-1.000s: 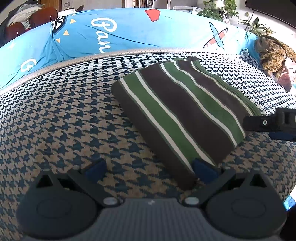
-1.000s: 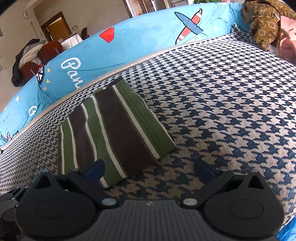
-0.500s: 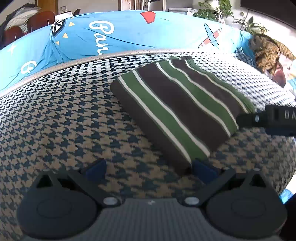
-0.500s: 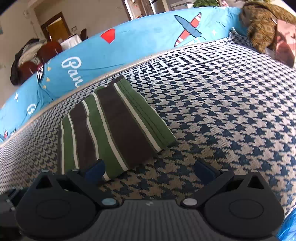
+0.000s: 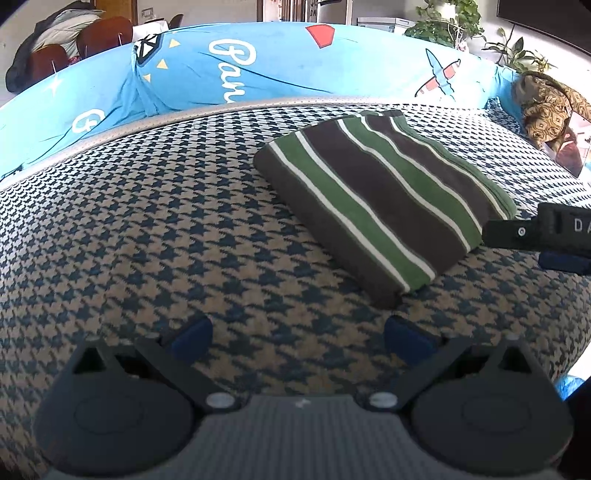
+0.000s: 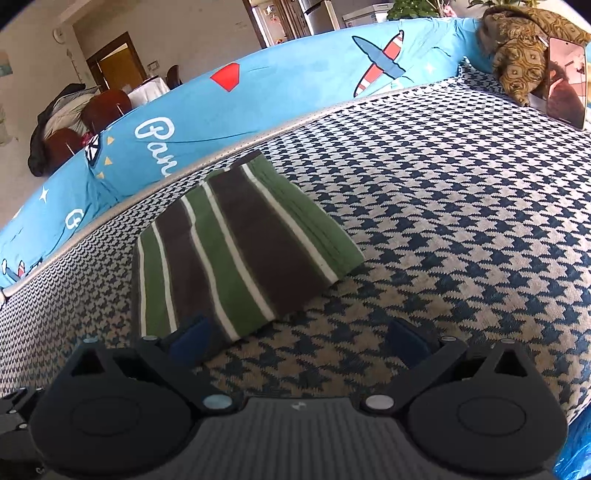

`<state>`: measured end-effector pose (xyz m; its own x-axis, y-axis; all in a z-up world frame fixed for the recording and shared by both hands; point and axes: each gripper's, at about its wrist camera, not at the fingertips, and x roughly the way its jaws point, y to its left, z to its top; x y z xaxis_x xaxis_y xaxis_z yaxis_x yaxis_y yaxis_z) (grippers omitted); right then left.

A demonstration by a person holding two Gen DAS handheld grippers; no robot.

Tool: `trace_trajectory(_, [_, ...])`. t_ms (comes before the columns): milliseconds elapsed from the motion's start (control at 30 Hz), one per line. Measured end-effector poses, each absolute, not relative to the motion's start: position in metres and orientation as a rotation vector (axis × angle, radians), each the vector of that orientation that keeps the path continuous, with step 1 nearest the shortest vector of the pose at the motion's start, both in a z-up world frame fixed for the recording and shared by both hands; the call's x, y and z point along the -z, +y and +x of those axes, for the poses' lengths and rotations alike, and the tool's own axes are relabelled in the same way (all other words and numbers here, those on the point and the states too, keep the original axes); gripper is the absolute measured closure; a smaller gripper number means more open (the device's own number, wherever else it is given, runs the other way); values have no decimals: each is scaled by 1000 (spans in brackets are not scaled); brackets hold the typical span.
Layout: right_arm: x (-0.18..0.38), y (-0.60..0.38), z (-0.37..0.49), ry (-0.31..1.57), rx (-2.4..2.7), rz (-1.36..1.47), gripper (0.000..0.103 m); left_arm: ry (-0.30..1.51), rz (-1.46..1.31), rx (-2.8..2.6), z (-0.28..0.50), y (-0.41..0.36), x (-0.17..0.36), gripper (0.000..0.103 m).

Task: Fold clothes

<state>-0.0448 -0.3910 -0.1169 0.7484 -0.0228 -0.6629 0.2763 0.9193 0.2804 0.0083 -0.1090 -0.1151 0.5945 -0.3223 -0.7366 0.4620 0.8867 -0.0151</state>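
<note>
A folded garment with green, brown and white stripes (image 5: 380, 210) lies flat on the houndstooth-covered surface (image 5: 147, 236); in the right wrist view it is the folded garment (image 6: 236, 251) left of centre. My left gripper (image 5: 299, 338) is open, a short way in front of the garment's near corner, with nothing between its blue pads. My right gripper (image 6: 297, 339) is open too, its left pad level with the garment's near edge. In the left wrist view a finger of the right gripper (image 5: 535, 236) reaches in from the right edge beside the garment.
A light blue printed cover (image 5: 258, 70) runs along the back of the surface. A brown patterned cloth (image 6: 524, 55) and a phone (image 6: 565, 81) sit at the far right corner. Chairs with a coat (image 6: 70, 122) and potted plants (image 5: 447, 18) stand beyond.
Both grippers have drawn back from the folded garment, which now sits farther away in each view. The garment itself has not moved.
</note>
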Motion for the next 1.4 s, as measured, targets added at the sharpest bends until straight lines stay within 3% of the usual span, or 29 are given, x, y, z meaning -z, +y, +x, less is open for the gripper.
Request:
trace_trajectory(1000, [91, -404, -45, 688, 100, 440, 3, 810, 105, 468, 8, -95, 103, 0])
trace_trajectory(1400, [80, -439, -17, 683, 83, 477, 19, 832, 49, 535, 42, -100, 88, 0])
